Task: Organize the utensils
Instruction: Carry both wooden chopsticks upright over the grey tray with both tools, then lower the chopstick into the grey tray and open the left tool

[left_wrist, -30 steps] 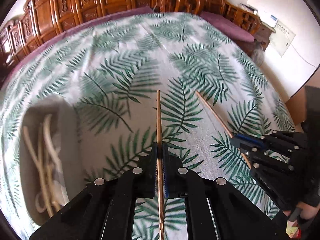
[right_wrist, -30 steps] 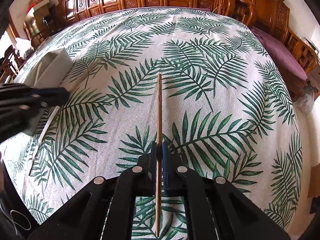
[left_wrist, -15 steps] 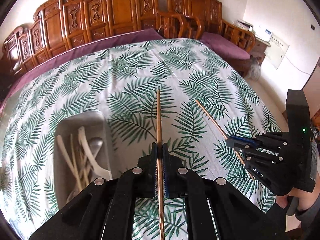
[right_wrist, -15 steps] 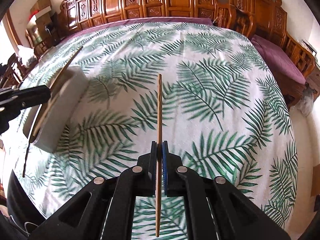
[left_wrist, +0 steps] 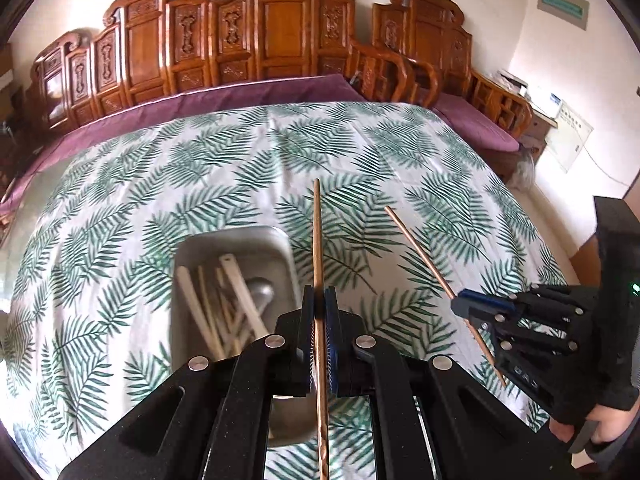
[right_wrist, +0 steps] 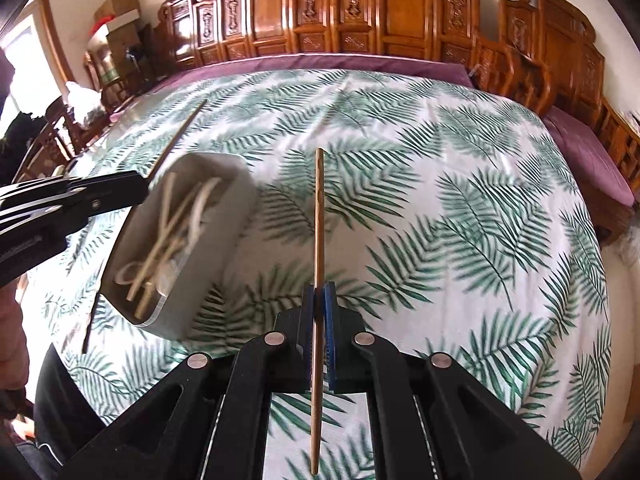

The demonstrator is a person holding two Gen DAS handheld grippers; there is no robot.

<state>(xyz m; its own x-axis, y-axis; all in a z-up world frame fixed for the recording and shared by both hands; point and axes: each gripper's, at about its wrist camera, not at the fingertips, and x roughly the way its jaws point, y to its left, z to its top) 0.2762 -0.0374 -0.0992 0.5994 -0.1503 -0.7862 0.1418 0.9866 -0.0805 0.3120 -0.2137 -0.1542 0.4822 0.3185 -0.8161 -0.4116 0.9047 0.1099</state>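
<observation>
Tray now nearer, contents blurred; each hand-held gripper clamps a chopstick.

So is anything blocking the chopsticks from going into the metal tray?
Nothing visible does. Each gripper's jaws are shut on a chopstick above the tablecloth. The metal tray is open on top, though utensils already lie inside.

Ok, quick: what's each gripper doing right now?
Left gripper: closed on a chopstick.
Right gripper: closed on the other chopstick.
</observation>
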